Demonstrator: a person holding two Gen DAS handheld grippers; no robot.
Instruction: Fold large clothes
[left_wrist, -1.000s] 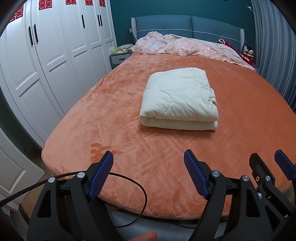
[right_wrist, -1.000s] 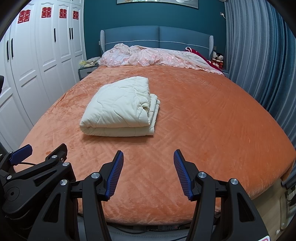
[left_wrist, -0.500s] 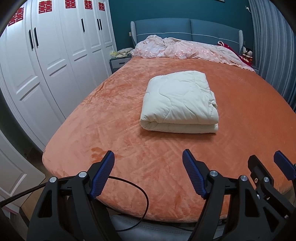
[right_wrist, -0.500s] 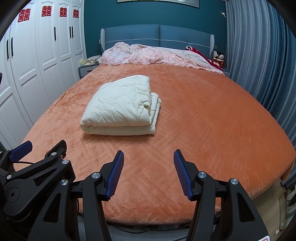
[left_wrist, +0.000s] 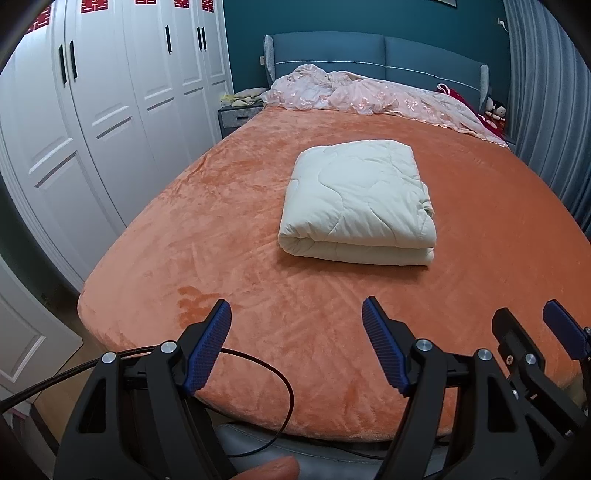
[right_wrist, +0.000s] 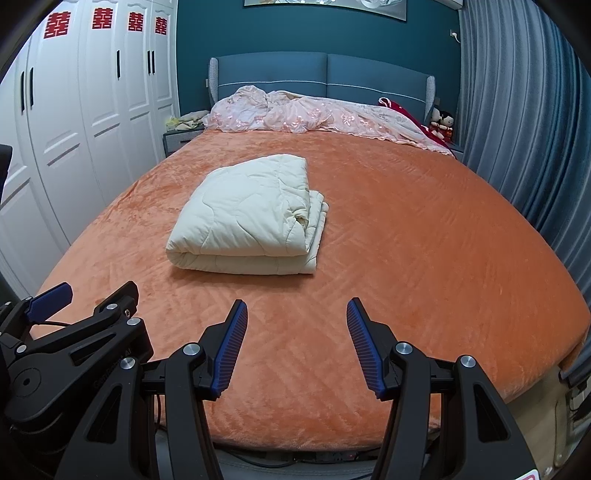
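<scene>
A cream quilted comforter (left_wrist: 356, 203) (right_wrist: 247, 218) lies folded into a thick rectangular bundle in the middle of the bed's orange plush cover (left_wrist: 221, 236) (right_wrist: 424, 236). My left gripper (left_wrist: 295, 314) hangs over the bed's near edge, open, with nothing between its blue pads. Beside it on the right, my right gripper (right_wrist: 295, 312) is also open and holds nothing. Both grippers are well short of the comforter. The right gripper's fingers (left_wrist: 561, 328) show at the right edge of the left wrist view, and the left gripper's fingers (right_wrist: 51, 295) at the left edge of the right wrist view.
A crumpled pink lace bedspread (left_wrist: 369, 96) (right_wrist: 314, 114) lies along the blue headboard (right_wrist: 325, 74). White wardrobes (left_wrist: 110, 103) line the left side, grey curtains (right_wrist: 524, 129) the right. A black cable (left_wrist: 266, 369) loops over the bed's foot. Dolls (right_wrist: 443, 122) sit at the far right corner.
The left view has tilted slightly so the comforter sits a little lower in it. The left gripper's pads stand a touch closer together. A fingertip at the bottom edge left the view and returned.
</scene>
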